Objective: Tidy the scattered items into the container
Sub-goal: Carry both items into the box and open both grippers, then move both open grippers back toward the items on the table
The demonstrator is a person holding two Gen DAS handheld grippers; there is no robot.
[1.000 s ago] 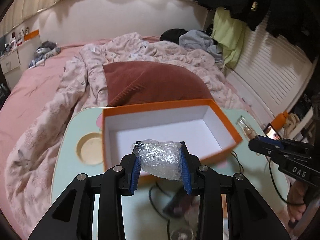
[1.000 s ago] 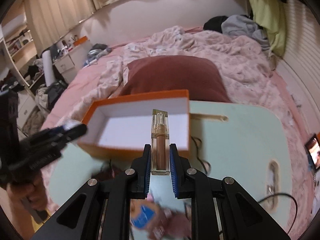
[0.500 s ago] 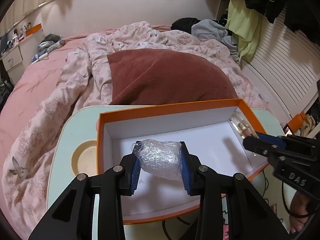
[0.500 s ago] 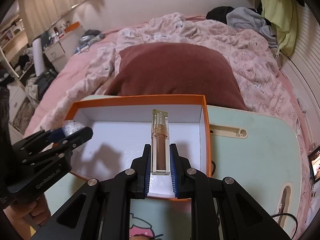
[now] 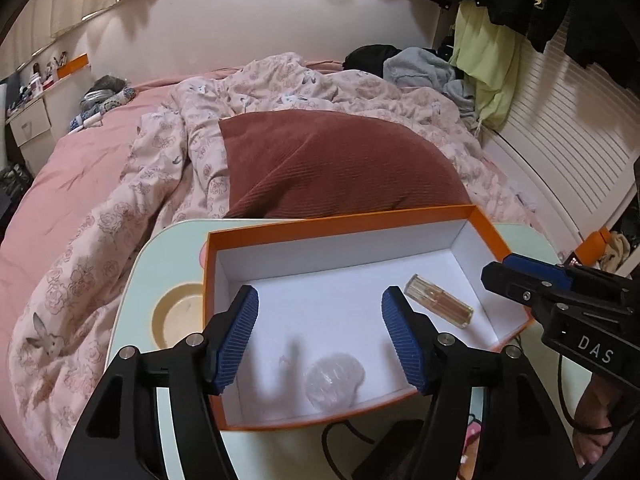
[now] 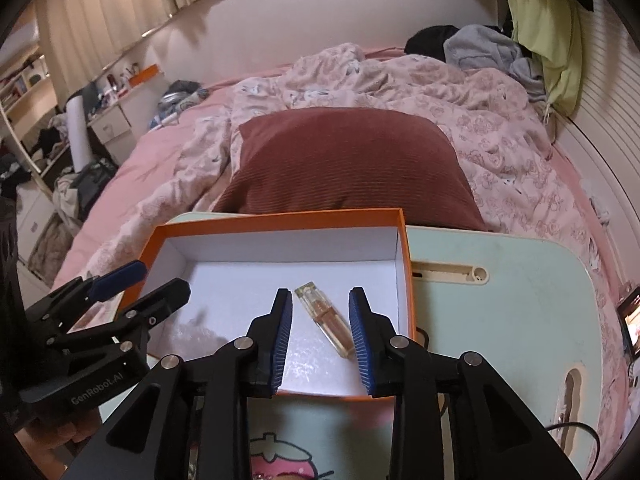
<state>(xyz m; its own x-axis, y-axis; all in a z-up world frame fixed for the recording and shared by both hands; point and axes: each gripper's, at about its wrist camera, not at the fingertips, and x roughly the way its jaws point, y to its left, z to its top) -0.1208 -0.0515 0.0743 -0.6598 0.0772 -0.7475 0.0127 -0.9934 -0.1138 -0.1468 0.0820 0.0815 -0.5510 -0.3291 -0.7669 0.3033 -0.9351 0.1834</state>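
Plastic wad (image 5: 334,386) under parted left gripper (image 5: 320,338) — in box (image 5: 344,224).

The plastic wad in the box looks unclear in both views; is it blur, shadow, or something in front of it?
Left wrist view: the wad is smeared and soft-edged, while the tube beside it is sharp, so it looks like motion blur, with a grey shadow to its left. Right wrist view: the left gripper partly covers it and shades that part of the box.

We see the right gripper (image 6: 320,332) spread wide over the orange box (image 6: 404,256) at the desk's (image 6: 500,300) far-left edge — a clear tube (image 6: 326,318) lies inside, untouched.
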